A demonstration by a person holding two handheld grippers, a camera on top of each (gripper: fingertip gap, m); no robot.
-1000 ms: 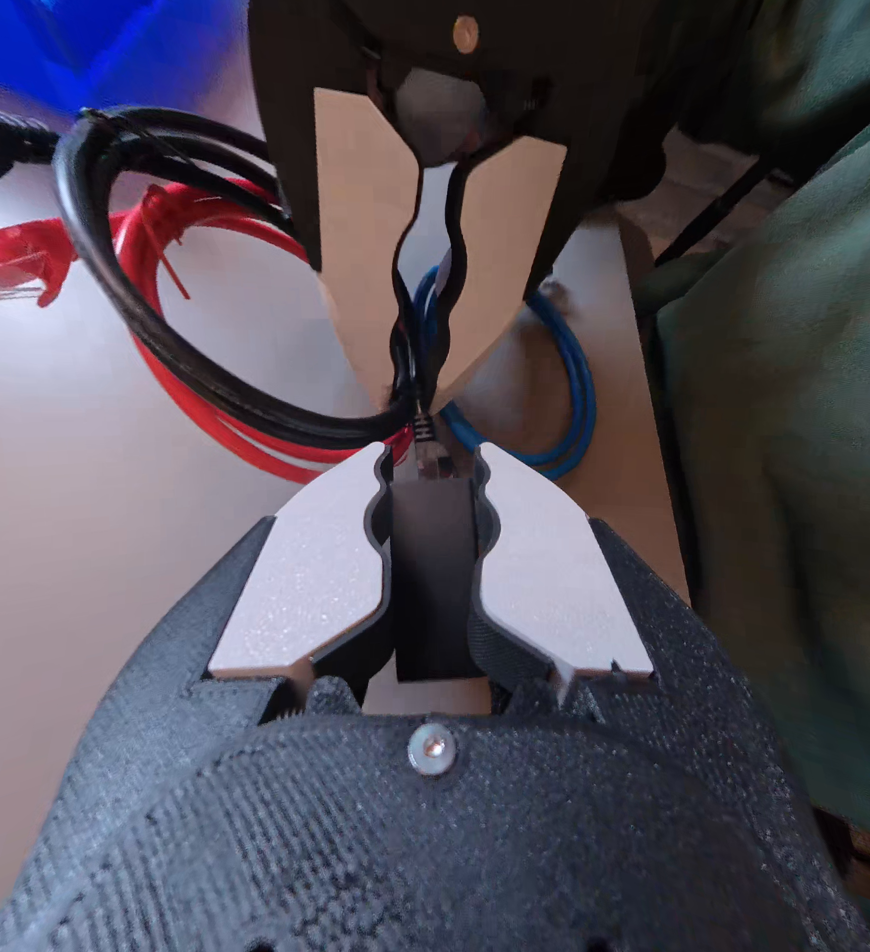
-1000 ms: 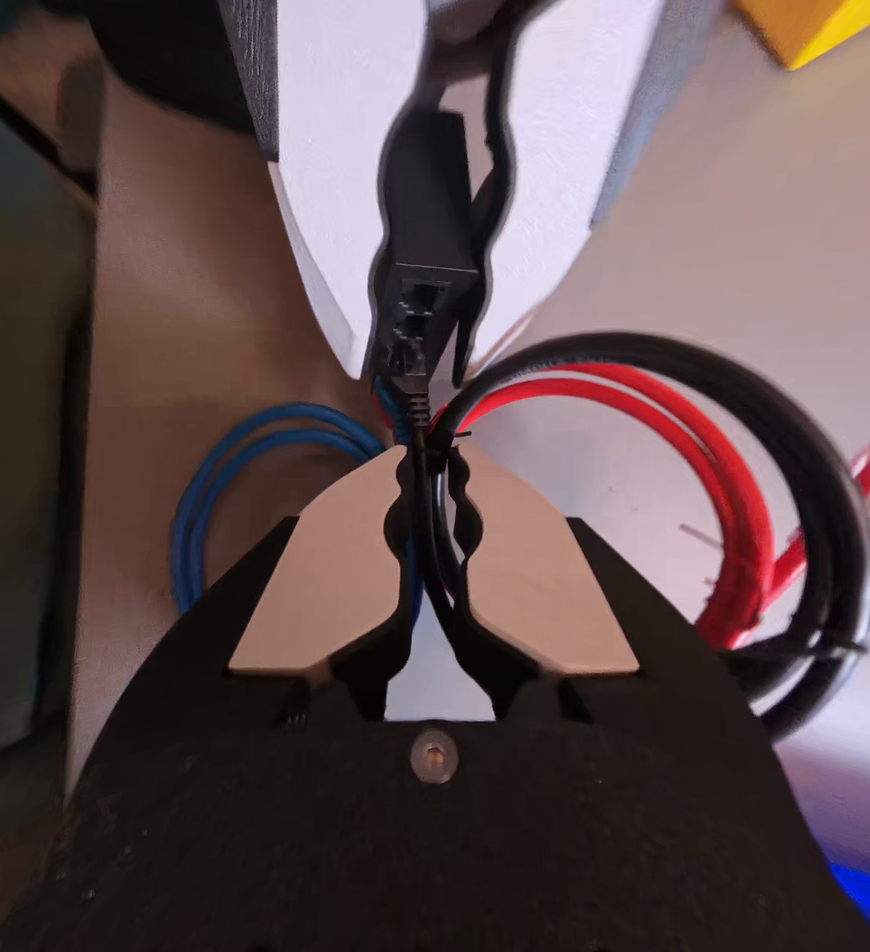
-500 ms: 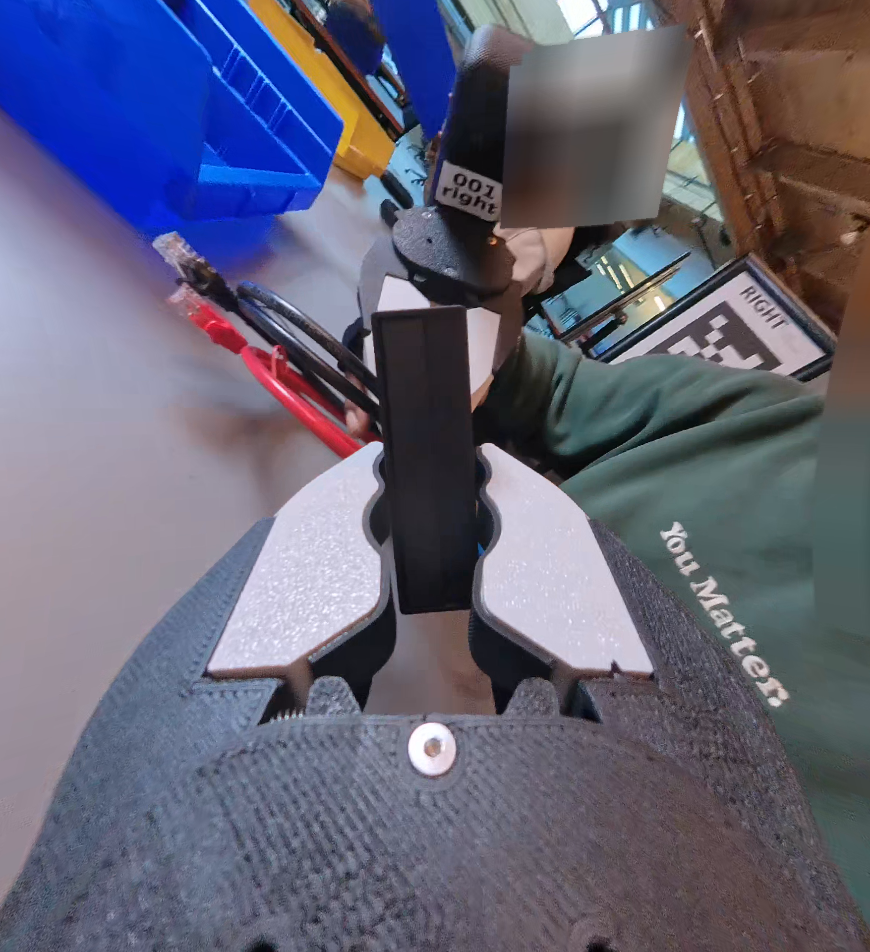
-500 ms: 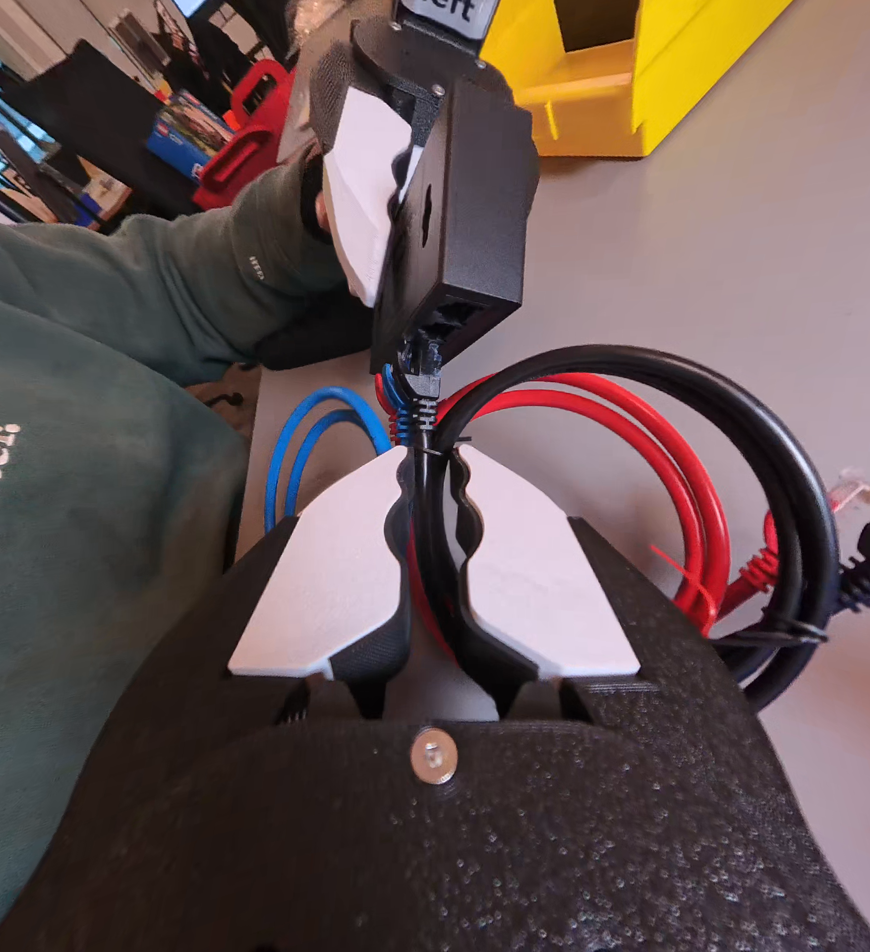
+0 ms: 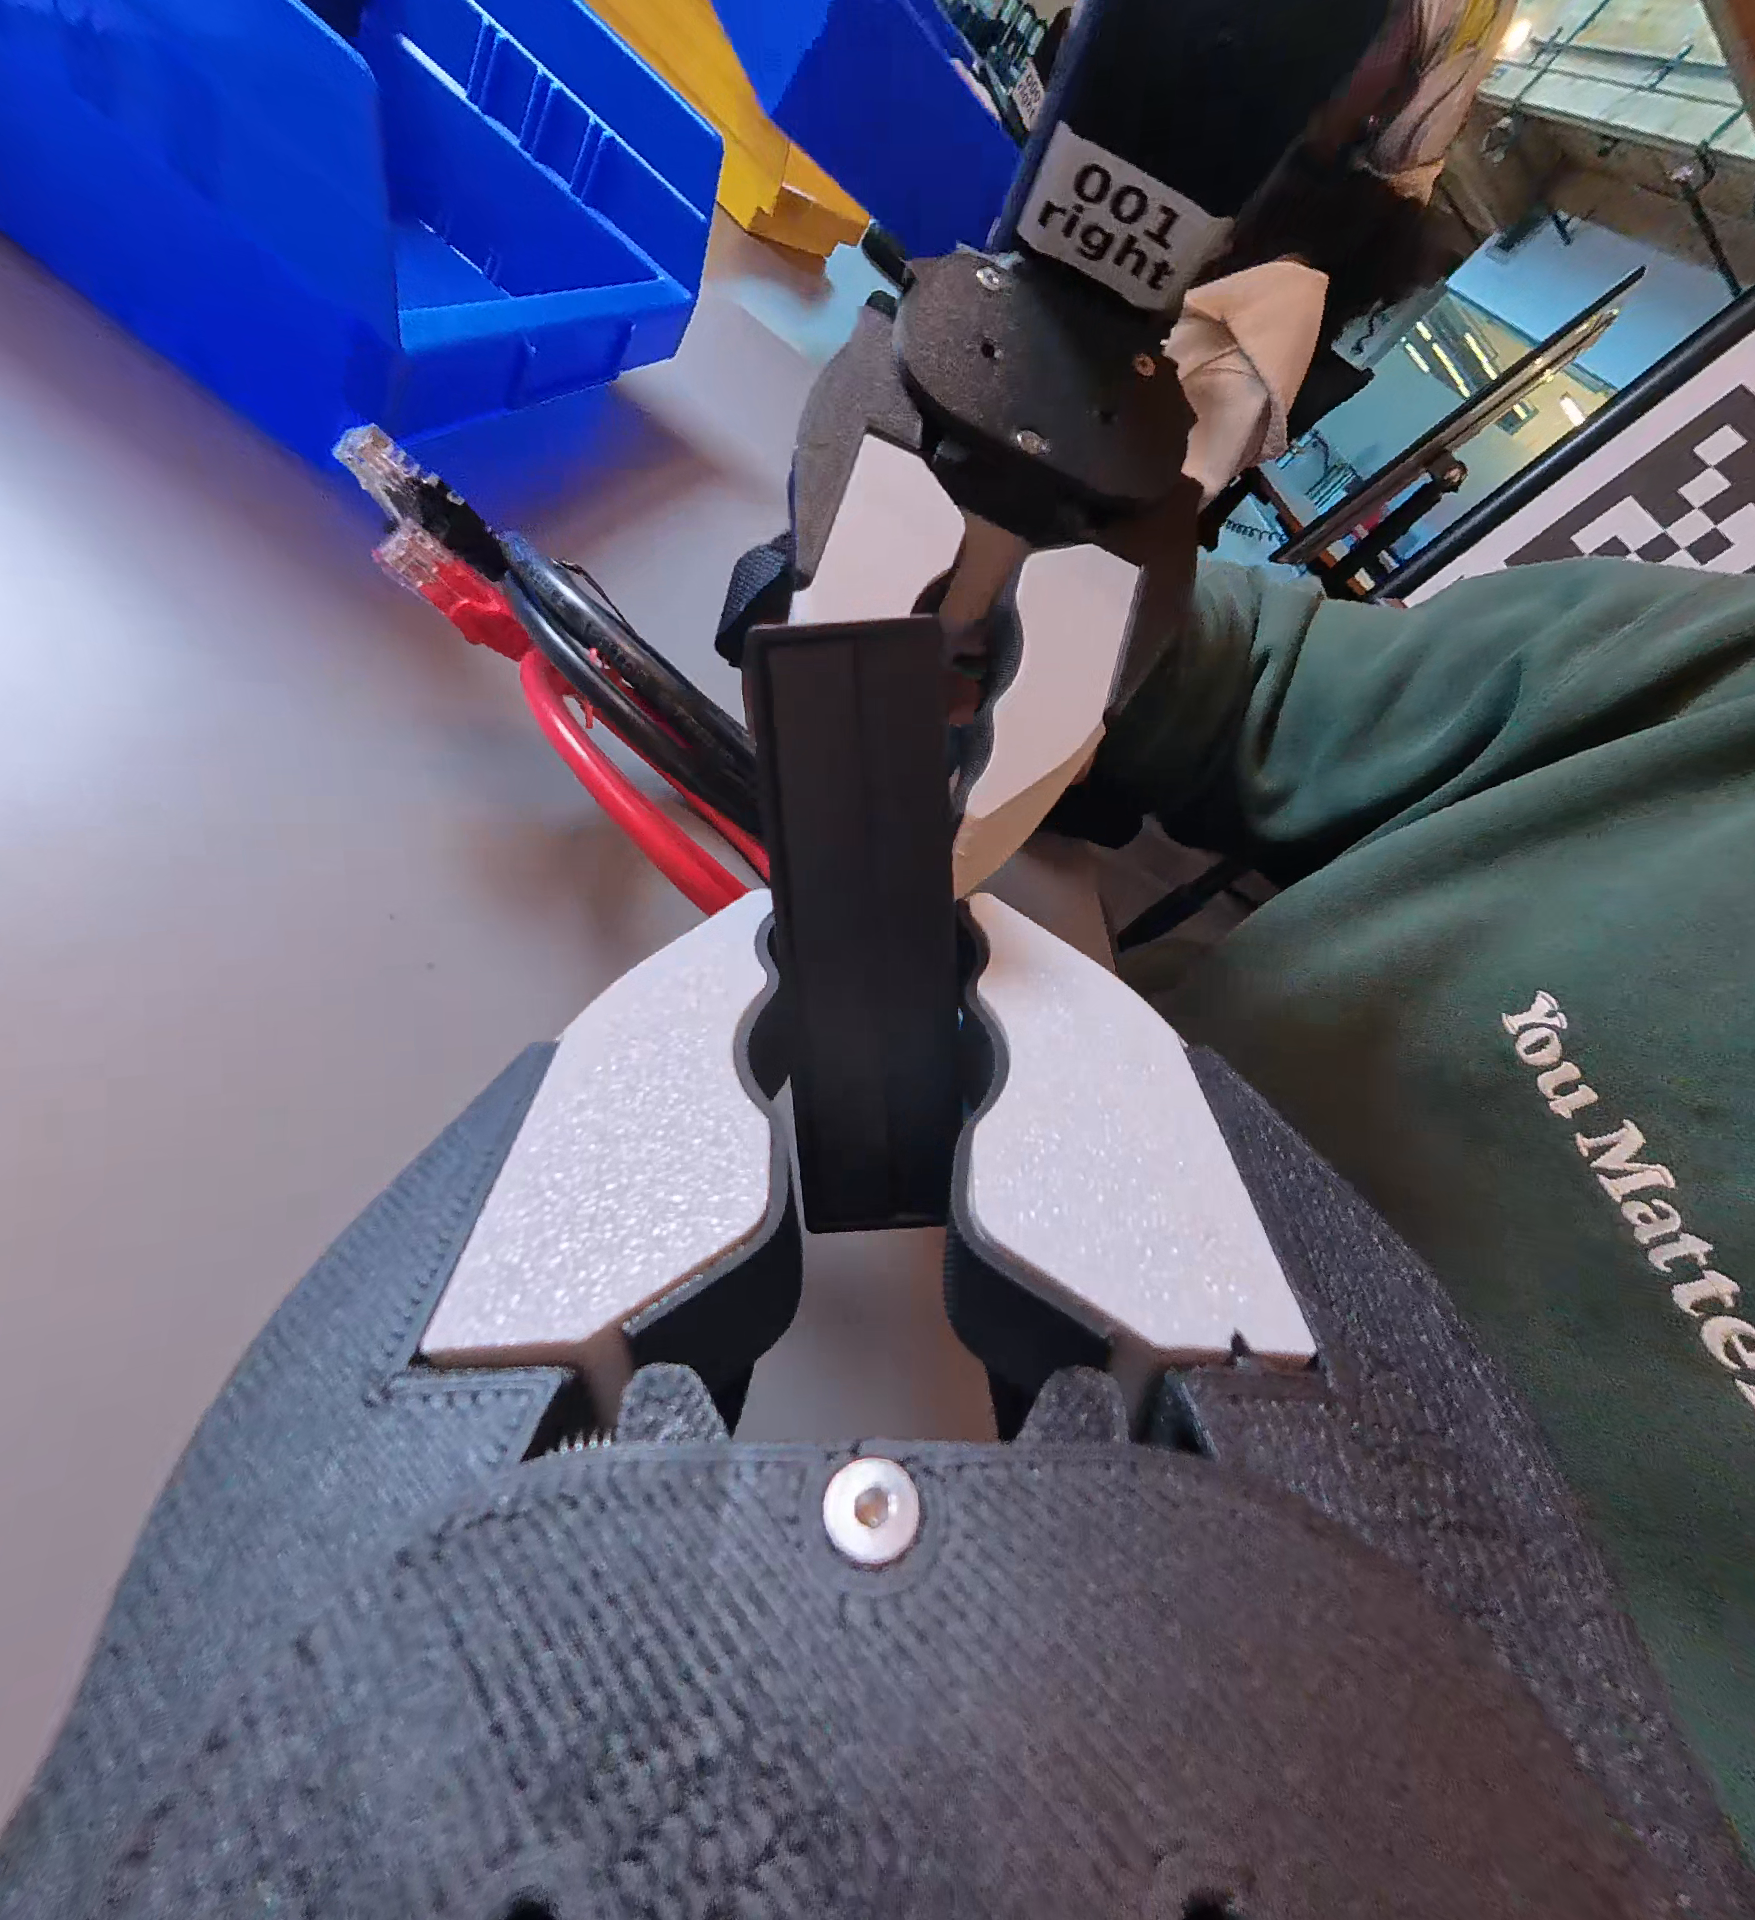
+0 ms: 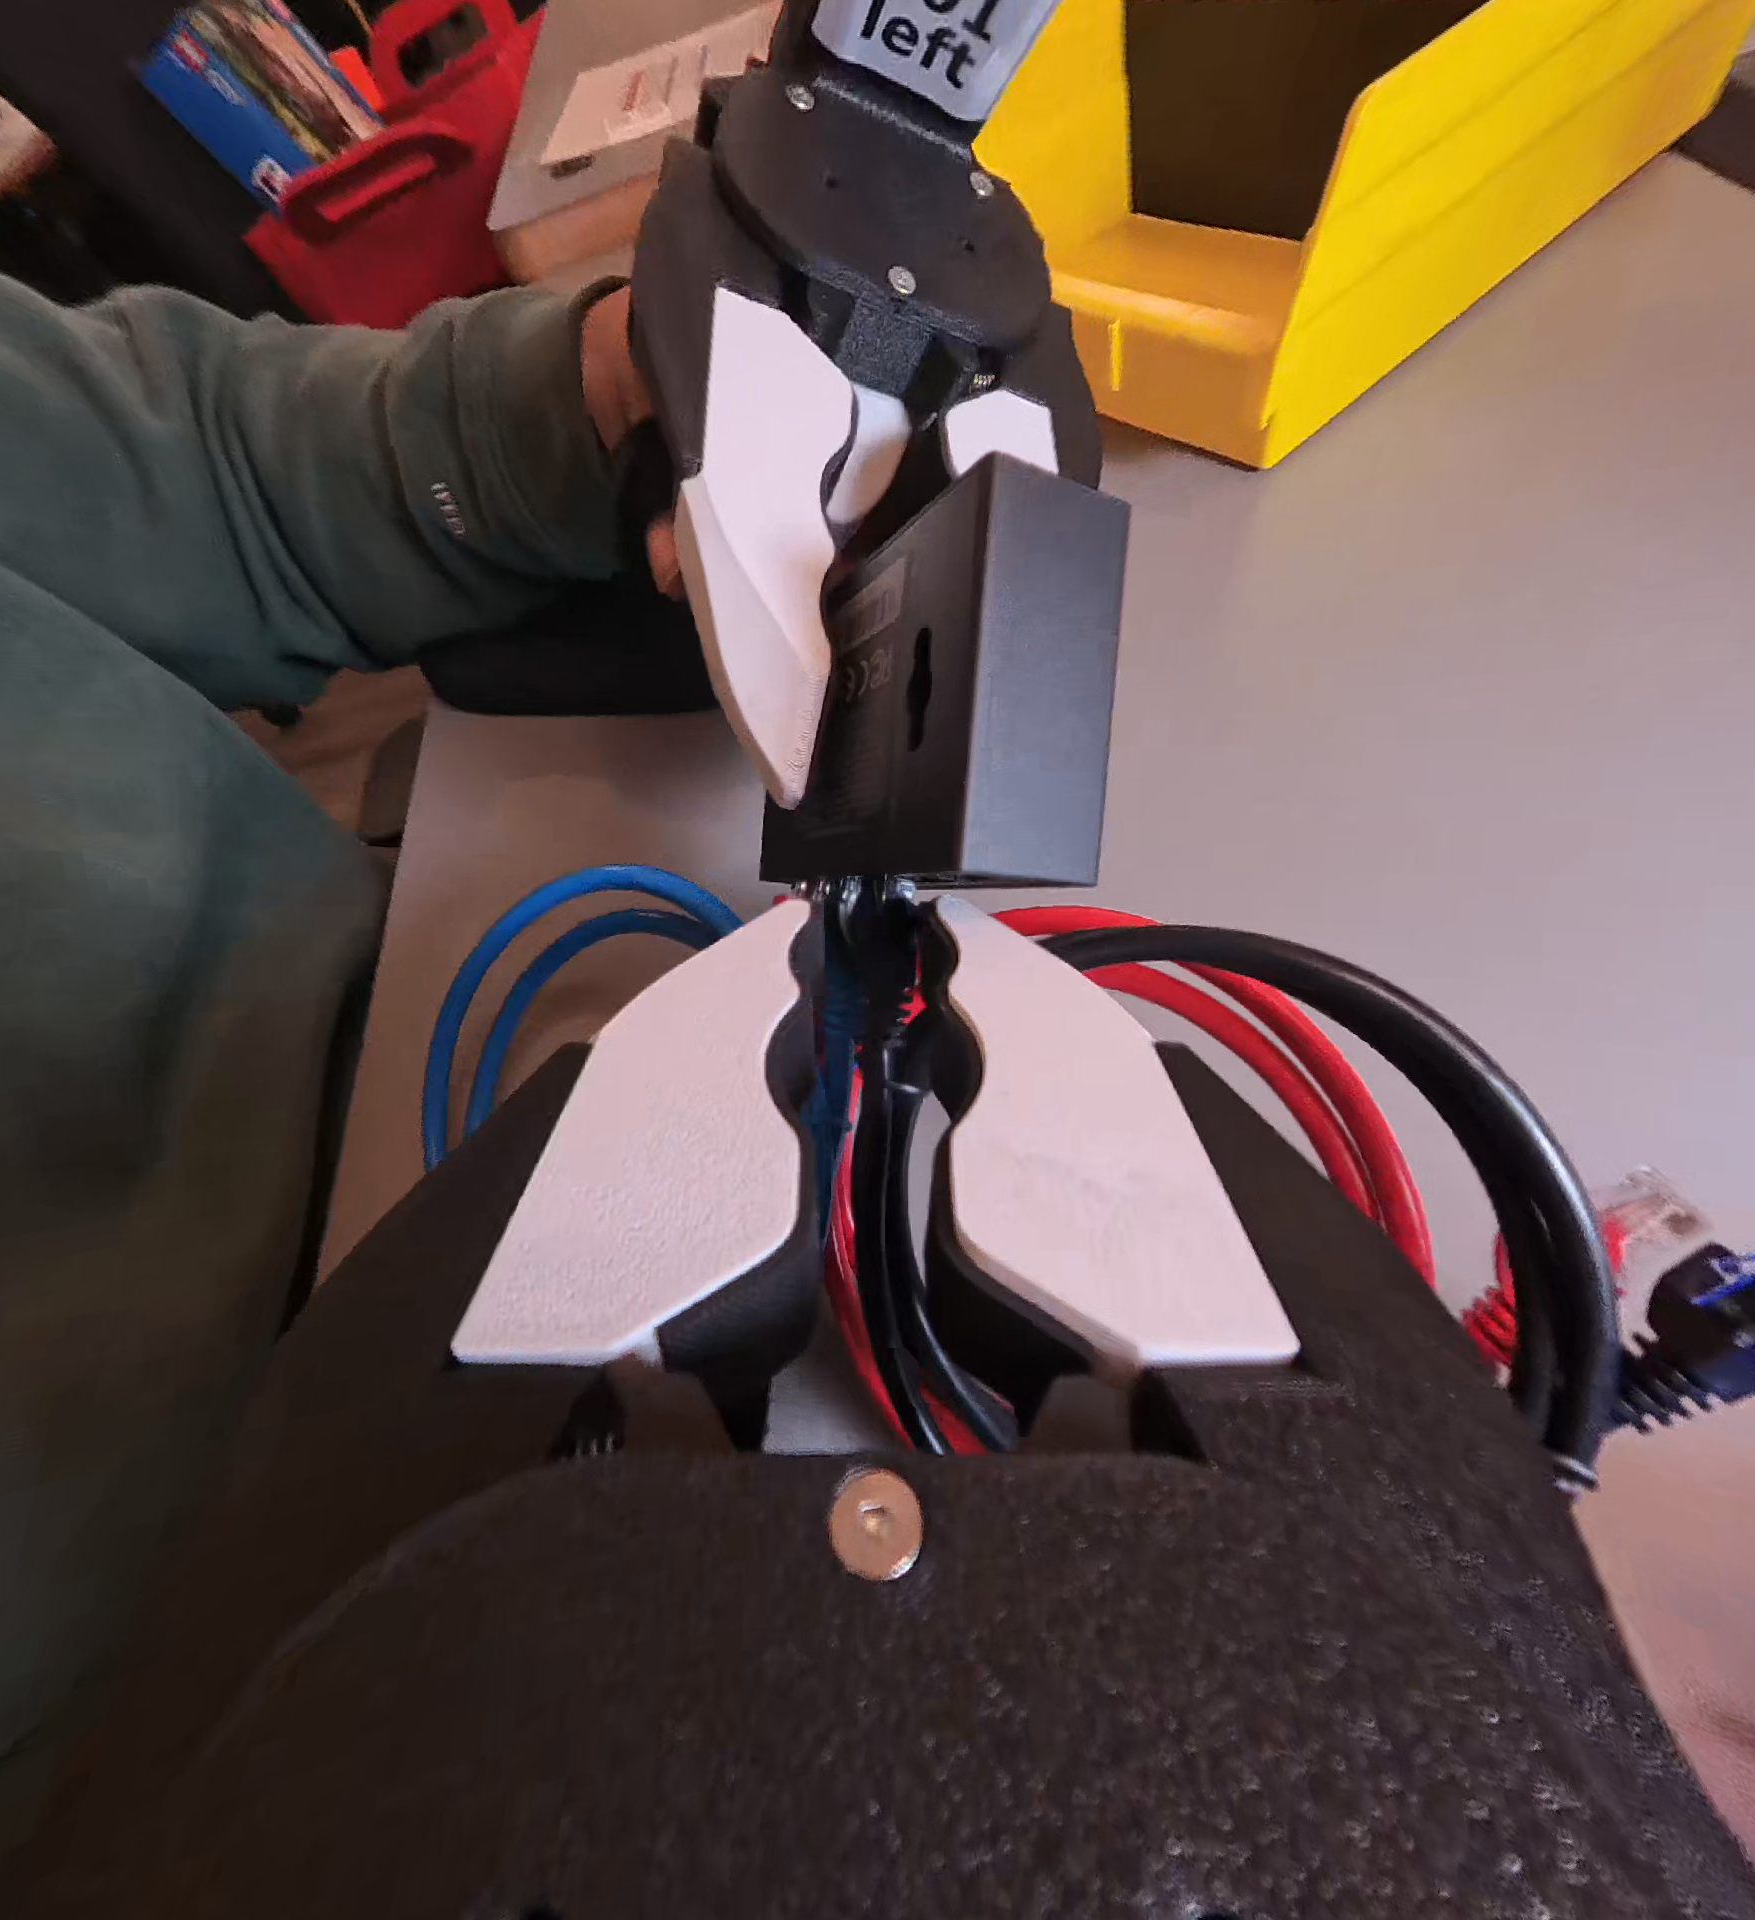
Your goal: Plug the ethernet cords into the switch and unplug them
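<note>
- Switch (image 6: 966, 665), a small black box, is held above the grey counter (image 6: 1475, 727), clamped between the white fingers of the left hand-held gripper (image 5: 865, 1029); in the left wrist view only its narrow edge shows, standing up between the pads.
- Its port face points down toward the right hand-held gripper (image 6: 868, 987) and is hidden from both cameras, so which ports are filled cannot be told.
- Plug boots sit right at the switch's lower edge, but the joint is small and dark; whether they are fully seated is hard to make out.
- Right hand-held gripper is narrowed around a bunch of cords just under the switch: the black cord (image 6: 1455, 1081), the red cord (image 6: 1299, 1029) and the blue cord (image 6: 540, 935) all pass between its fingers.
- Which cord the pads actually pinch cannot be told.
- Blue loops hang near the counter's near edge, beside a green sleeve (image 6: 281, 499); red and black loops spread toward the counter's middle.
- Loose clear-tipped plugs (image 5: 405, 520) lie on the counter beside a blue bin (image 5: 333, 208).
- A yellow bin (image 6: 1372, 239) stands farther back, cut off by the frame.
</note>
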